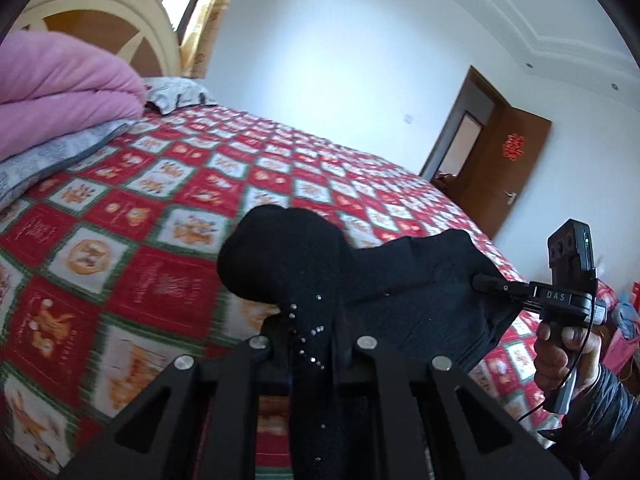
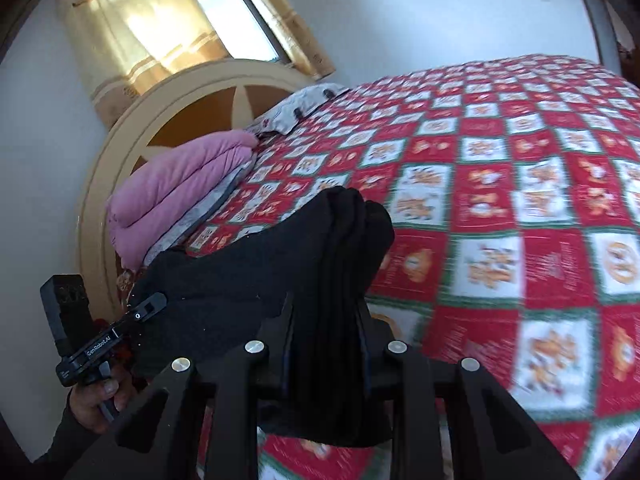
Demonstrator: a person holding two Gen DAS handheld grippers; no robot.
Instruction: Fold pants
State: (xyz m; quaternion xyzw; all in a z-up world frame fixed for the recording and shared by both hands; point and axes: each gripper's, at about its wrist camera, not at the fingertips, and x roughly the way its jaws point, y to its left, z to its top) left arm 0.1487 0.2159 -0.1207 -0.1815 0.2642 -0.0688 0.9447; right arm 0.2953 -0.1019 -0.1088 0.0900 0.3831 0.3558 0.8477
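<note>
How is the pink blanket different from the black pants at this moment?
The pink blanket lies folded by the headboard; the black pants hang lifted above the bed. No gripper touches the blanket; the left gripper and right gripper both clamp the pants.

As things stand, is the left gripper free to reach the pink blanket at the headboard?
Probably not: the left gripper is shut on the black pants, also held by the right gripper. The pink blanket lies unobstructed.
</note>
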